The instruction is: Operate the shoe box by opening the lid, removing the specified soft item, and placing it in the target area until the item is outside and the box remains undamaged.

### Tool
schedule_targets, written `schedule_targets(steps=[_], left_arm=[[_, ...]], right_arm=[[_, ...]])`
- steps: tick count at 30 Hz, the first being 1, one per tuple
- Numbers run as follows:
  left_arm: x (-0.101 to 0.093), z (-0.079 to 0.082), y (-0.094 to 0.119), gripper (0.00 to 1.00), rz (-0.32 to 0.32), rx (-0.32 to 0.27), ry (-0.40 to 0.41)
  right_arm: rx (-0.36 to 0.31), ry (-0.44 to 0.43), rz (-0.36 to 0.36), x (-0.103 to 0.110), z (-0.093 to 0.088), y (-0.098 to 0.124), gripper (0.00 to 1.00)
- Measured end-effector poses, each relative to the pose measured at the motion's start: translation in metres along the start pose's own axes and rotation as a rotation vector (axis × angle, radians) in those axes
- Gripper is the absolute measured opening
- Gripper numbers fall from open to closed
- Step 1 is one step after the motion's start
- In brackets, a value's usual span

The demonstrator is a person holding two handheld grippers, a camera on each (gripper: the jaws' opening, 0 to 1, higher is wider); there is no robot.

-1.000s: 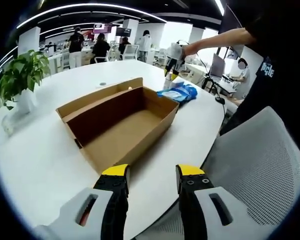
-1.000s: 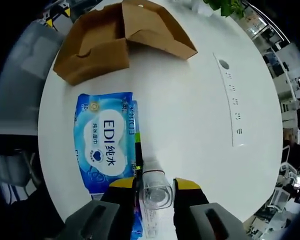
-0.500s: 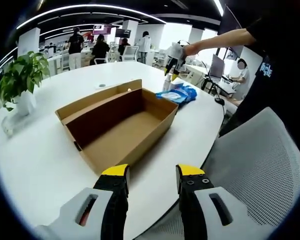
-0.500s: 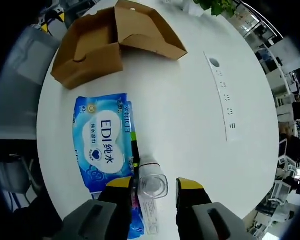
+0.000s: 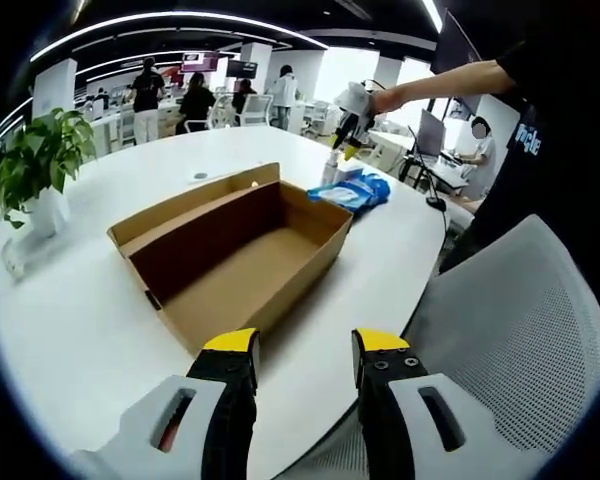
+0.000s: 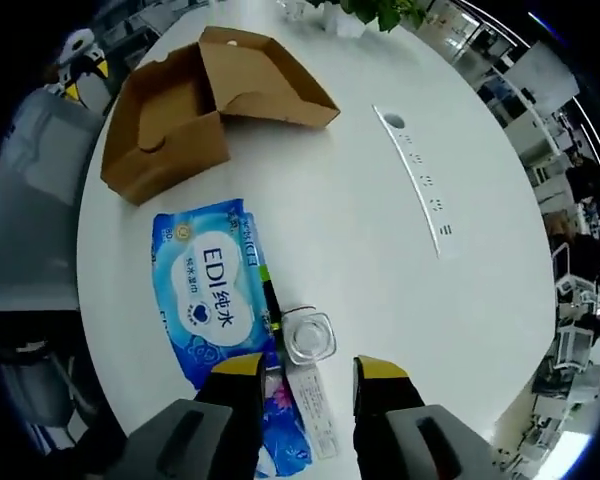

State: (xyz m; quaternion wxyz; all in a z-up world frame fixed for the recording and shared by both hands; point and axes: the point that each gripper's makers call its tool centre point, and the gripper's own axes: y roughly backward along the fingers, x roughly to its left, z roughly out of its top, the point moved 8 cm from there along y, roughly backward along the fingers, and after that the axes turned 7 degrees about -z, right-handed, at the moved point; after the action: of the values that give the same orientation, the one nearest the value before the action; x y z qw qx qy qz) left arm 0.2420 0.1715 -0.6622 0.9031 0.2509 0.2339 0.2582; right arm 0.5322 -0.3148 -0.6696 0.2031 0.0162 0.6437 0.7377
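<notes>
In the left gripper view, the left gripper point(image 5: 305, 350) hangs over the near edge of the round white table point(image 5: 70, 320), its 2 yellow-tipped jaws parted with nothing between them. Just beyond the jaws lies the open brown cardboard shoe box point(image 5: 235, 255), empty inside, with its lid folded back along the far left side. Past the box's far right corner lies the blue soft pack of wet wipes point(image 5: 355, 188) on the tabletop, outside the box and near it. Above the pack, the right gripper point(image 5: 348, 118) is held by a person's outstretched arm point(image 5: 445, 78) in a dark sleeve. A green potted plant in a white pot point(image 5: 35, 160) stands at the far left of the table, and a grey mesh chair back point(image 5: 510, 330) fills the near right.

In the right gripper view, the right gripper point(image 6: 305, 375) looks down on the table point(image 6: 380, 230), its jaws apart and holding nothing. The blue pack point(image 6: 212, 290) (printed "EDI" with Chinese characters) lies flat to the left of the jaws, its near end running under the left jaw. A small clear plastic cup point(image 6: 308, 335) stands beside the pack's right edge, just beyond the jaws. The shoe box point(image 6: 195, 105) sits farther off, apart from the pack. A white power strip point(image 6: 415, 170) is set into the table to the right.
</notes>
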Motion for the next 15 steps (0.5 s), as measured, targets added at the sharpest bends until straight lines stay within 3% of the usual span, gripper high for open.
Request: schedule_targets(steps=[3,10,15], left_arm=[[-0.001,0.002,0.000,0.37,-0.003,-0.005,-0.002],[-0.001,0.003,-0.001,0.37,-0.011,-0.003,-0.008],[-0.002,0.004,0.000,0.37,-0.017,-0.002,-0.013]], right_arm=[[-0.046,-0.099,0.013,0.004,-0.005,0.002,0.32],[-0.096,-0.212,-0.011,0.013,-0.019,0.011,0.32],[-0.172,-0.357,-0.032,0.022,-0.027,0.020,0.31]])
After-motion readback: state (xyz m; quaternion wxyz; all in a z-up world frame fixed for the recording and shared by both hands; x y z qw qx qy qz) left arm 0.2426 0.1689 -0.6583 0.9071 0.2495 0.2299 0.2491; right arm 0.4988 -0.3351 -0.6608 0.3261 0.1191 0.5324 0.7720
